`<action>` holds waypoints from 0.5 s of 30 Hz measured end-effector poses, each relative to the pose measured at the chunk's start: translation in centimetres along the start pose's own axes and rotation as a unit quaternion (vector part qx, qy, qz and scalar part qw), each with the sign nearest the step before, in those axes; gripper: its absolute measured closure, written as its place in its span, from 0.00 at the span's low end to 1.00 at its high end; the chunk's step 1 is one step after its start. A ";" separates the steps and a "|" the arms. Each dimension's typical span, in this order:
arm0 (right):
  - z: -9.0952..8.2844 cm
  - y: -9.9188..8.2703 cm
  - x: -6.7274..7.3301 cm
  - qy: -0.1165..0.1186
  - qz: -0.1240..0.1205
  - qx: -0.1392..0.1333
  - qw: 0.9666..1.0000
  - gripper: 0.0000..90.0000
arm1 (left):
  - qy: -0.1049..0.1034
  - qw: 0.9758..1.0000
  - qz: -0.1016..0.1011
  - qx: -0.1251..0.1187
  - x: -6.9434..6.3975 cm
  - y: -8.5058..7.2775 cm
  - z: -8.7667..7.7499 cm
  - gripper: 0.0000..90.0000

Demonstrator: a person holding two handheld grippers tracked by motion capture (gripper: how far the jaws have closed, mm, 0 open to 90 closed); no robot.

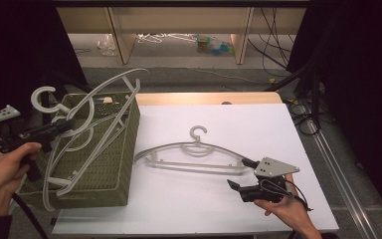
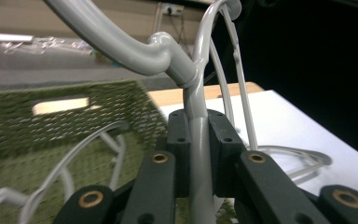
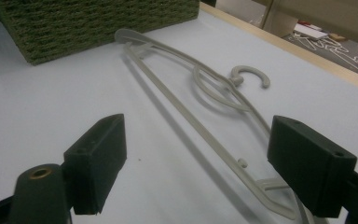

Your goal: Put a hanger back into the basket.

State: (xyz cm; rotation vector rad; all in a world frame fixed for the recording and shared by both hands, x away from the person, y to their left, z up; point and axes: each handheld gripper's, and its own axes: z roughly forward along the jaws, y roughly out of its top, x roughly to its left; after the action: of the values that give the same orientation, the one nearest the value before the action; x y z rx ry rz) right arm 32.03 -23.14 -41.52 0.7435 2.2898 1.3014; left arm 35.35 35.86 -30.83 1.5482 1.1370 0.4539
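Note:
My left gripper [image 1: 65, 125] [image 2: 199, 136] is shut on the neck of a grey plastic hanger [image 1: 110, 81] [image 2: 168, 53]. It holds the hanger tilted above the green woven basket [image 1: 129, 149] [image 2: 74, 114] at the table's left. A second grey hanger [image 1: 194, 152] [image 3: 223, 147] lies flat on the white table [image 1: 258, 124], right of the basket. My right gripper [image 1: 239, 173] [image 3: 203, 163] is open just above the table at that hanger's right end, one jaw on each side of its tip, touching nothing.
Another grey hanger [image 1: 47, 194] [image 2: 74, 154] rests inside the basket. The basket's corner [image 3: 98, 23] stands beyond the flat hanger. A wooden strip [image 1: 209, 98] runs along the table's far edge. Cables [image 1: 303, 119] trail on the floor at the right.

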 end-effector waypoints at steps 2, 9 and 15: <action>0.0 0.0 0.0 0.002 0.002 0.001 1.000 0.23 | 0.011 1.000 -0.004 0.006 1.0 0.1 0.2 0.89; 0.3 -0.1 0.0 0.008 -0.002 0.010 1.000 0.25 | 0.042 0.999 0.008 0.033 3.9 0.8 1.5 0.89; 0.6 -0.2 0.0 0.006 -0.002 0.006 1.000 0.24 | 0.053 0.997 0.040 0.043 5.0 1.2 2.1 0.89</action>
State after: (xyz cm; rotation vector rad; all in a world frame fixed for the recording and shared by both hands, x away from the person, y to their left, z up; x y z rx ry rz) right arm 32.33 -22.88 -42.00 0.7370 2.3084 1.2953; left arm 39.75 39.03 -31.84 1.6662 1.1926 0.5534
